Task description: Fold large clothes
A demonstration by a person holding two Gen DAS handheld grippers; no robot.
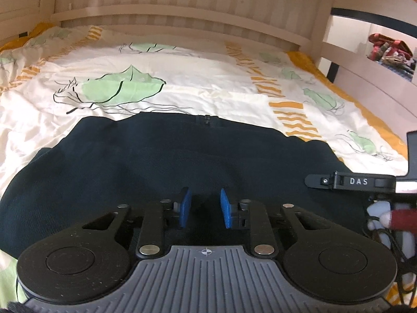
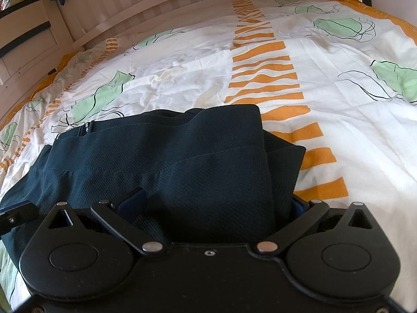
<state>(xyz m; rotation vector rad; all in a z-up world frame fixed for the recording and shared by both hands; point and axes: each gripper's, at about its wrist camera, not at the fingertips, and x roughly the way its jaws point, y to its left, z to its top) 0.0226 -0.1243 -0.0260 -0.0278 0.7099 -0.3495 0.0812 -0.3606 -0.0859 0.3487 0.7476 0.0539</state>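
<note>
A dark navy garment (image 1: pixel 166 156) lies on the bed, its zip at the far edge. My left gripper (image 1: pixel 205 204) sits low over its near part. The blue pads (image 1: pixel 184 207) stand a narrow gap apart, with dark cloth bunched between them. In the right wrist view the same garment (image 2: pixel 198 161) is folded into a thick stack. The right gripper (image 2: pixel 216 204) has its jaws spread wide, the stack lying between them and covering much of the right finger. One finger of the right gripper (image 1: pixel 338 181) shows at the right of the left wrist view, resting on the garment.
The bed cover (image 2: pixel 338 120) is white with green leaves and orange stripes. A slatted wooden headboard (image 1: pixel 182 5) runs along the far side, with a rail (image 1: pixel 365 73) on the right. A gloved hand with a red sleeve (image 1: pixel 391 216) holds the right tool.
</note>
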